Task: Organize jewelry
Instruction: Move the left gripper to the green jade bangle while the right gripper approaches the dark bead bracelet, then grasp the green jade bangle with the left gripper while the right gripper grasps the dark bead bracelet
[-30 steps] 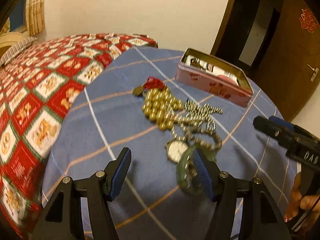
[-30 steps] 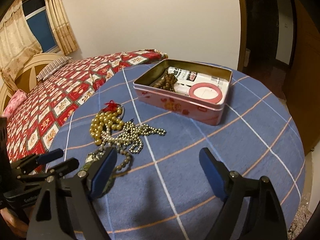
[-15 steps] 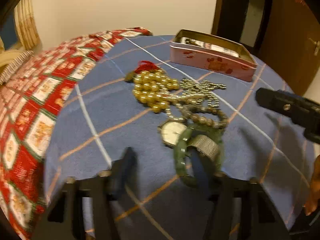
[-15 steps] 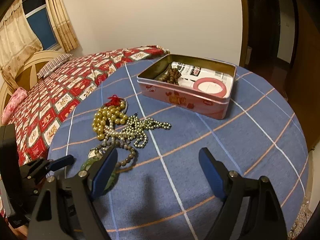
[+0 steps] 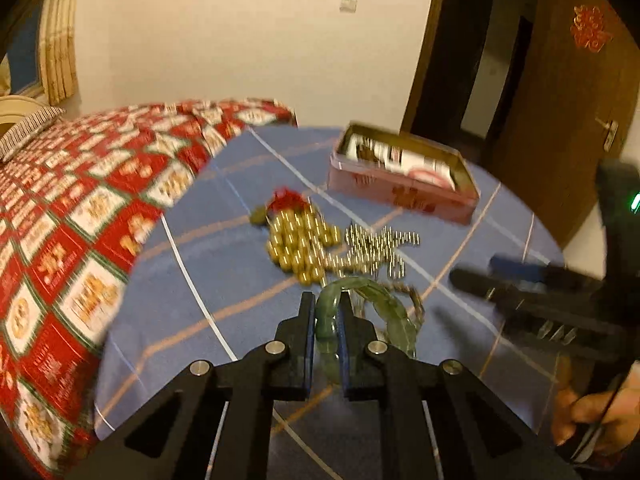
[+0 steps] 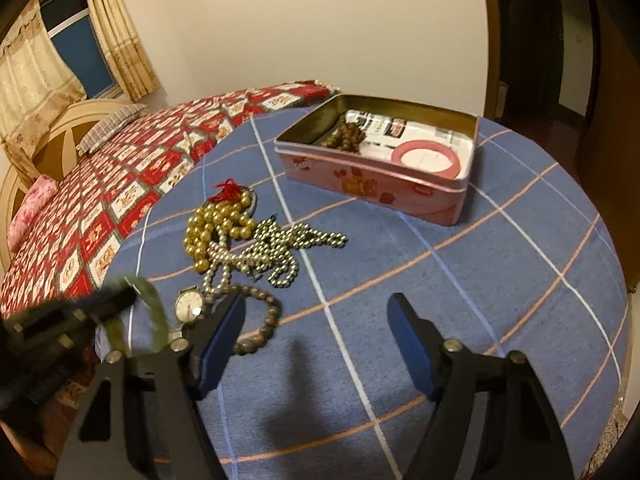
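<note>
Left wrist view: round table under a blue cloth with white and orange grid lines point(image 5: 224, 264) fills centre frame; bed with red-and-white patterned quilt point(image 5: 80, 208) at left, cream wall above, dark wooden door point(image 5: 560, 100) upper right. Left gripper point(image 5: 323, 312) at bottom centre, jaws just closed, blue pads clamped on the rim of a translucent green jade bangle point(image 5: 384, 304). Bangle stands on edge, ring arcing up and to the right of the pads, above the cloth. Past it, mid-frame: heap of large gold beads point(image 5: 300, 240) and silver bead chain point(image 5: 372, 248), blurred. Open pink rectangular tin box point(image 5: 404, 192) upper centre-right, long axis running left to right, slightly downward.

Right wrist view: same table; window with cream curtains point(image 6: 80, 40) upper left. Right gripper point(image 6: 316, 336) at bottom, jaws have been narrowing but stand apart, nothing between them, only bare cloth. Bangle at lower left, blurred. Gold-faced wristwatch point(image 6: 188, 306) and brown bead bracelet point(image 6: 260, 320) lie just beside the left finger. Tin upper centre, holding a pink ring-shaped bangle point(image 6: 426, 158) and dark beads.
</note>
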Demonstrator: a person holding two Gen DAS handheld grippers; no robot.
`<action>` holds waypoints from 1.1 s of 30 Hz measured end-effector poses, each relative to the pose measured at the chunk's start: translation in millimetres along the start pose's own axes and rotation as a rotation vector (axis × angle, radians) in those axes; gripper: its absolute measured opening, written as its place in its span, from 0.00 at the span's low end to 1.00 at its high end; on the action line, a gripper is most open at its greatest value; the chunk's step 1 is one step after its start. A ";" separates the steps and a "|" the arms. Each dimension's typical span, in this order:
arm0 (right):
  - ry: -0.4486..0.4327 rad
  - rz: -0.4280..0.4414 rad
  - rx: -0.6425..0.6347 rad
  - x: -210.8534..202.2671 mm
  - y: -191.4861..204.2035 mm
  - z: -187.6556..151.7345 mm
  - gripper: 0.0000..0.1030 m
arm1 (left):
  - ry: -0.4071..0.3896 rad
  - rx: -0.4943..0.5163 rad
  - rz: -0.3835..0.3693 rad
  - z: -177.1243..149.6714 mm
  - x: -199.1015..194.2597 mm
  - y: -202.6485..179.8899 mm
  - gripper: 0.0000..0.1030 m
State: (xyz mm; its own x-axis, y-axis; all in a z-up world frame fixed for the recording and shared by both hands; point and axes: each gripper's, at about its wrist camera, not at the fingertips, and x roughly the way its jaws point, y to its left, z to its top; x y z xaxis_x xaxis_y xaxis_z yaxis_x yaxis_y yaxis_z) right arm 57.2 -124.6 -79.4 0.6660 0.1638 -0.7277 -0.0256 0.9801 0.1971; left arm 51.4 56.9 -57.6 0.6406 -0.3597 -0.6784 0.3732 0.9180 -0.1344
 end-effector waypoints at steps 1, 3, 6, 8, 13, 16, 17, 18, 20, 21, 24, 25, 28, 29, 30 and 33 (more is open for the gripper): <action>0.010 0.006 -0.006 2.6 1.3 -1.1 0.66 | -0.011 -0.008 -0.001 2.9 -2.7 2.1 0.09; 0.026 0.011 -0.014 7.2 2.7 -3.1 0.65 | -0.033 -0.029 -0.003 7.9 -7.8 7.0 0.09; 0.048 0.009 -0.031 15.2 6.7 -4.9 0.65 | -0.052 -0.058 -0.008 13.6 -11.6 14.2 0.09; 0.058 0.006 -0.049 20.1 11.9 -4.9 0.65 | -0.056 -0.068 0.001 16.3 -11.0 16.5 0.09; 0.112 -0.033 -0.113 41.3 29.4 -6.1 0.45 | -0.041 -0.074 0.001 14.1 -4.3 18.1 0.09; 0.103 -0.109 -0.183 45.4 40.7 -7.3 0.40 | -0.030 -0.078 0.005 11.9 -0.5 19.4 0.09; 0.107 -0.118 -0.198 46.8 42.5 -7.2 0.39 | -0.026 -0.081 0.005 11.5 0.5 20.1 0.09; 0.107 -0.120 -0.210 47.0 43.8 -7.0 0.35 | -0.022 -0.087 0.004 11.3 1.1 21.5 0.09; 0.107 -0.122 -0.222 46.4 44.6 -6.8 0.28 | -0.022 -0.092 0.000 10.9 0.7 21.9 0.09; 0.107 -0.128 -0.233 45.9 45.1 -6.7 0.18 | -0.023 -0.091 0.000 11.0 0.2 21.5 0.09; 0.109 -0.135 -0.237 45.9 43.7 -6.4 0.11 | -0.027 -0.083 0.002 12.3 -1.1 19.5 0.09; 0.109 -0.132 -0.229 45.3 42.8 -6.4 0.11 | -0.029 -0.081 0.002 12.8 -1.7 18.9 0.09; 0.095 -0.120 -0.197 39.9 36.2 -4.6 0.11 | -0.035 -0.080 0.000 14.6 -3.4 17.1 0.09; 0.086 -0.120 -0.188 36.4 34.4 -3.4 0.11 | -0.037 -0.081 -0.001 15.3 -3.8 16.6 0.09; 0.072 -0.123 -0.177 31.6 31.9 -1.2 0.11 | -0.039 -0.084 -0.004 16.5 -3.6 16.1 0.09; 0.031 -0.121 -0.147 18.4 26.5 7.8 0.10 | -0.045 -0.086 -0.012 20.4 -3.3 12.9 0.09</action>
State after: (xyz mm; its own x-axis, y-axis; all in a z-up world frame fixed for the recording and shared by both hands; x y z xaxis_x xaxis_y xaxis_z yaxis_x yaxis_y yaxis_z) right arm 74.6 -96.5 -82.4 0.6477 0.0447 -0.7606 -0.0570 0.9983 0.0101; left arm 67.8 66.5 -42.4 0.6668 -0.3765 -0.6432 0.3237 0.9237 -0.2051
